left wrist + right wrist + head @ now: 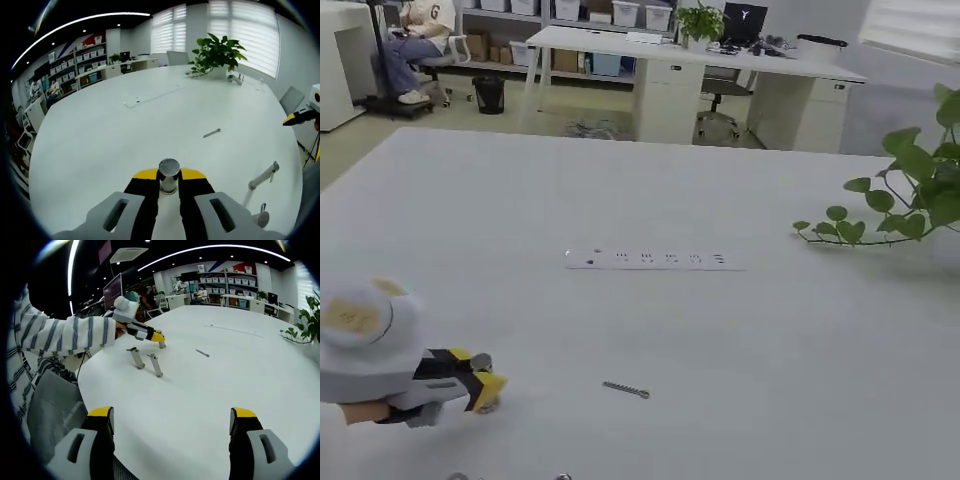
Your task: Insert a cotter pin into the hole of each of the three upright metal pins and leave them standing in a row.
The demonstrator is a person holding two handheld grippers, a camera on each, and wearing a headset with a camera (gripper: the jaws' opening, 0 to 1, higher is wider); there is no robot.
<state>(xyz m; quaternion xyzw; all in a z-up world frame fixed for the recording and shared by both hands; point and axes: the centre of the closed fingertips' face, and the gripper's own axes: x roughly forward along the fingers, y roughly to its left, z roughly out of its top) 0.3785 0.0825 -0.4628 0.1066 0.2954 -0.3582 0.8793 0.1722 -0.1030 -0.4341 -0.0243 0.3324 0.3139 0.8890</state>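
My left gripper [169, 189] is shut on an upright metal pin [169, 169] that stands on the white table [740, 340]. In the head view this gripper [485, 386] sits at the lower left. A cotter pin [625, 390] lies flat on the table to its right. In the right gripper view, two more metal pins [136, 357] [155, 365] stand close together, just this side of the left gripper [159, 338] and its pin [162, 344], with the cotter pin [201, 353] further right. My right gripper [170, 425] is open, nothing in it, well back from the pins.
A white power strip [655, 260] lies across the table's middle. A leafy plant [910, 195] trails over the right side. The person's striped sleeve [70, 337] reaches in behind the left gripper. Desks, shelves and chairs stand beyond the table.
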